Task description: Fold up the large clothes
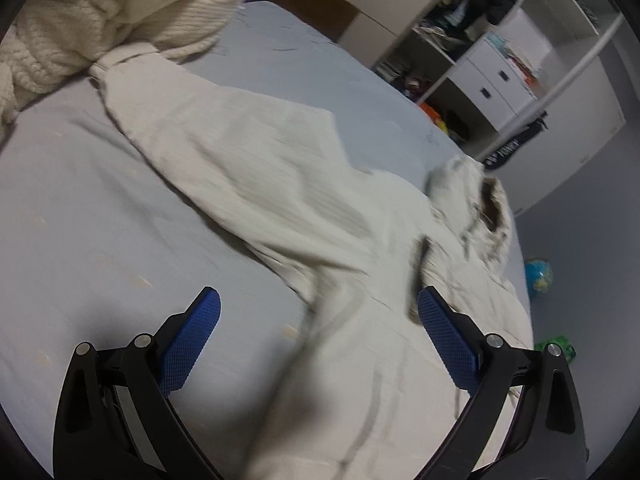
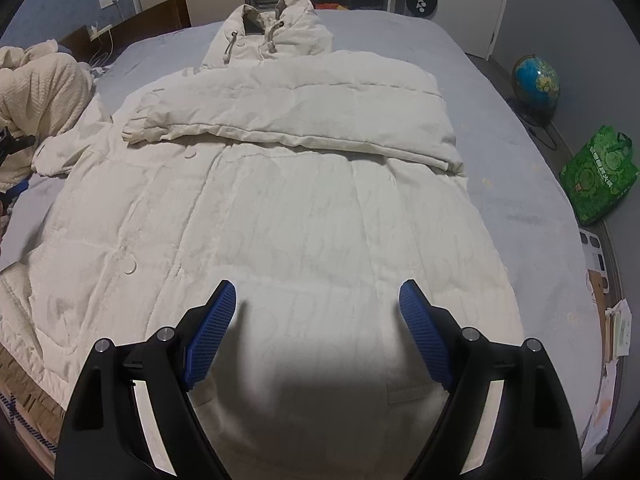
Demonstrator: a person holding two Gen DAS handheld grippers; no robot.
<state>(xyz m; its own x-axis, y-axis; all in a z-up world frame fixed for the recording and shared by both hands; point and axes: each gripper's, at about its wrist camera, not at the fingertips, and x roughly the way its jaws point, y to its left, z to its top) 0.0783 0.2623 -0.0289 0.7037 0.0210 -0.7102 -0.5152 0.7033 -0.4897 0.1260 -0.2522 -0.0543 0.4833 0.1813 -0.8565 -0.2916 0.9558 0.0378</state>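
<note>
A large cream padded coat (image 2: 280, 208) lies spread on the bed, its hood (image 2: 276, 28) at the far end. One sleeve (image 2: 296, 116) is folded across the chest. The other sleeve (image 1: 224, 152) stretches out sideways over the sheet in the left wrist view, where the hood (image 1: 472, 200) shows at the right. My right gripper (image 2: 316, 300) hovers open above the coat's lower part, nothing between its blue pads. My left gripper (image 1: 318, 304) is open too, over the coat where the outstretched sleeve meets the body, with no cloth pinched.
The pale blue bed sheet (image 1: 80, 208) surrounds the coat. A cream knitted blanket (image 1: 100, 20) is heaped at the bed's head end. Beside the bed stand a globe (image 2: 536, 84), a green bag (image 2: 600, 172) and white shelves with drawers (image 1: 480, 76).
</note>
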